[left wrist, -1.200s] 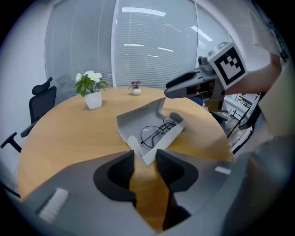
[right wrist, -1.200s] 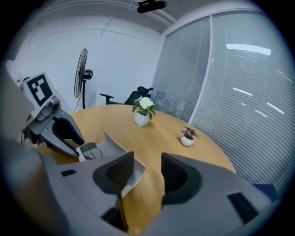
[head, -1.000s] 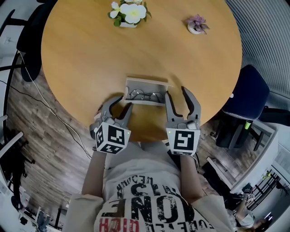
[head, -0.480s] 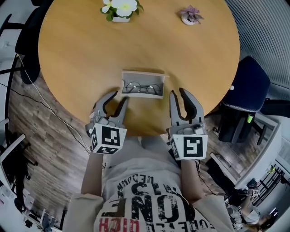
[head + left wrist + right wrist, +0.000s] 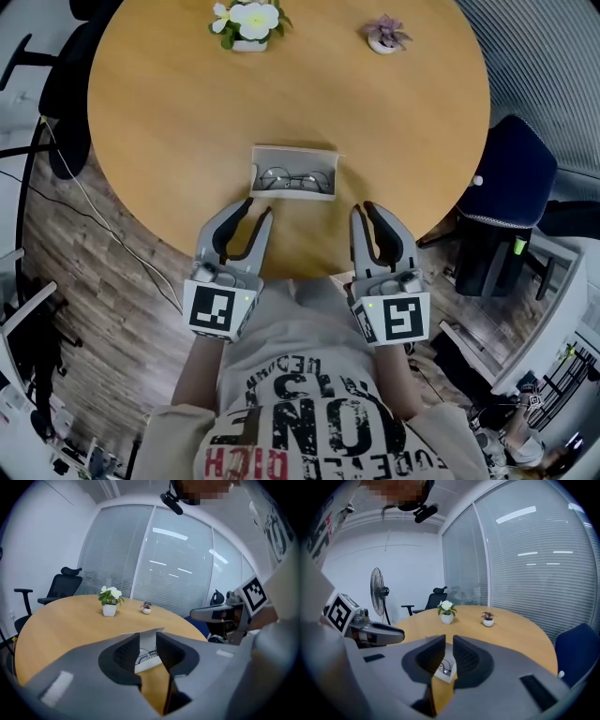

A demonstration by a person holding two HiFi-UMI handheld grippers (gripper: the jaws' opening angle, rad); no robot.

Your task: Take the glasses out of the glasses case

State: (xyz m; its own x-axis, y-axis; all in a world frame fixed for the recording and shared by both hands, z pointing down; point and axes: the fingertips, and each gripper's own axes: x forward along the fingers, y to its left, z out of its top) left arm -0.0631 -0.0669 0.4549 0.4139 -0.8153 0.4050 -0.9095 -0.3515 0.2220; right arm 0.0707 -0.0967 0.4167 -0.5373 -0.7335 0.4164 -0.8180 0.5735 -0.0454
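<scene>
The open glasses case (image 5: 292, 156) lies on the round wooden table (image 5: 187, 112) near its front edge, with thin-rimmed glasses (image 5: 296, 178) inside. Both grippers hover in front of the case, a little short of it, touching nothing. My left gripper (image 5: 255, 210) points at the case's left end; its jaws are closing with nothing between them. My right gripper (image 5: 365, 207) sits off the case's right end, its jaws closing to a narrow gap, also with nothing in it. Past the left gripper (image 5: 147, 641) the case (image 5: 143, 632) shows. Beyond the right gripper (image 5: 449, 653) I see the glasses (image 5: 446, 666).
A white pot of flowers (image 5: 246, 21) and a small potted plant (image 5: 384, 36) stand at the table's far side. A blue chair (image 5: 511, 187) is at the right, a black office chair (image 5: 66, 103) at the left. A standing fan (image 5: 377, 590) is by the wall.
Both grippers have drawn back from the case toward the person and risen. The right jaws have narrowed a lot, the left jaws a little.
</scene>
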